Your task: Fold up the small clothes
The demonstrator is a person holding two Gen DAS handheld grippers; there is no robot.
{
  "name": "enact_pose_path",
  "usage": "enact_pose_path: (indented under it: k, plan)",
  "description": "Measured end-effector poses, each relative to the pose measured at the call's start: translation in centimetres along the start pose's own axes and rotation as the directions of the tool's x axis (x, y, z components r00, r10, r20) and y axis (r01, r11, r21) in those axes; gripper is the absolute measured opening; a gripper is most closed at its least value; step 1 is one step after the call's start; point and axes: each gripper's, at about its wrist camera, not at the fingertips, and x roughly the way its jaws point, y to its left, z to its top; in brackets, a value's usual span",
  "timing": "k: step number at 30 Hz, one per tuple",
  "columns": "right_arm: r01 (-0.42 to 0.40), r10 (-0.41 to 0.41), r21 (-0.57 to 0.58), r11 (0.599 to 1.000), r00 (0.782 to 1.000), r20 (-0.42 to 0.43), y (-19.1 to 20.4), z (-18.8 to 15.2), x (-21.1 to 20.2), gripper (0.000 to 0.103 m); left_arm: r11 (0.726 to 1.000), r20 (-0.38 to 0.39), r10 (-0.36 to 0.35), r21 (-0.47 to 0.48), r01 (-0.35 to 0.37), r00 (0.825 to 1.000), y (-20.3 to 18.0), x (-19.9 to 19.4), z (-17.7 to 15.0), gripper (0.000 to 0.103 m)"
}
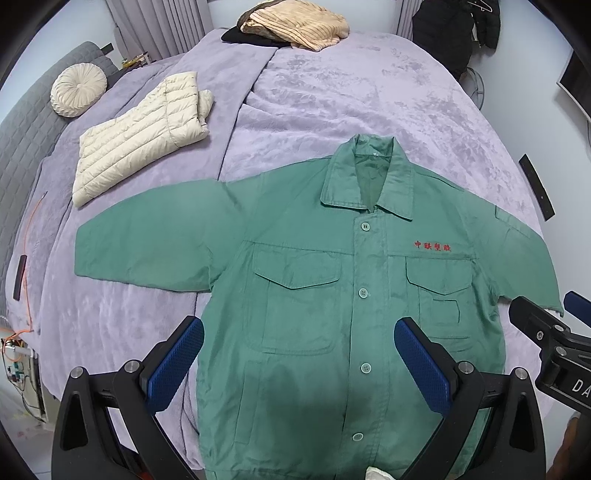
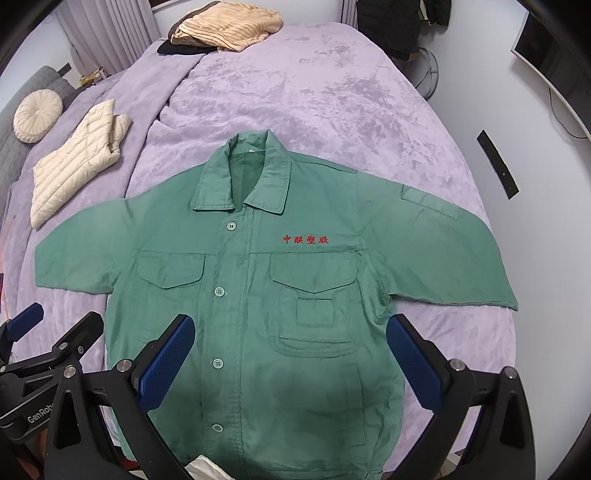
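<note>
A green button-up work jacket (image 1: 306, 280) with red embroidered characters lies flat, front up, on a lilac bedspread (image 1: 332, 92), sleeves spread out to both sides. It also shows in the right wrist view (image 2: 258, 288). My left gripper (image 1: 299, 354) is open and empty, hovering above the jacket's lower left half. My right gripper (image 2: 290, 350) is open and empty above the lower right half. The right gripper also shows at the right edge of the left wrist view (image 1: 546, 332). The left gripper shows at the left edge of the right wrist view (image 2: 44, 339).
A folded cream puffer jacket (image 1: 144, 133) lies at the left on the bedspread (image 2: 332, 92). A tan ribbed garment on dark clothes (image 1: 295, 22) sits at the far end. A round cream cushion (image 1: 77, 88) rests on a grey sofa (image 1: 22, 140). Dark coats (image 1: 454, 29) hang at the back right.
</note>
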Motion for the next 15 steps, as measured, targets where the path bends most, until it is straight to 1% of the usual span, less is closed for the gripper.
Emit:
enact_pose_path:
  k: [15]
  plan:
    - [-0.023,0.023,0.008,1.000,1.000,-0.019,0.05,-0.35,0.34,0.103,1.000,-0.008,0.004,0.002,-0.004,1.000,0.25,0.28,-0.31,0.103]
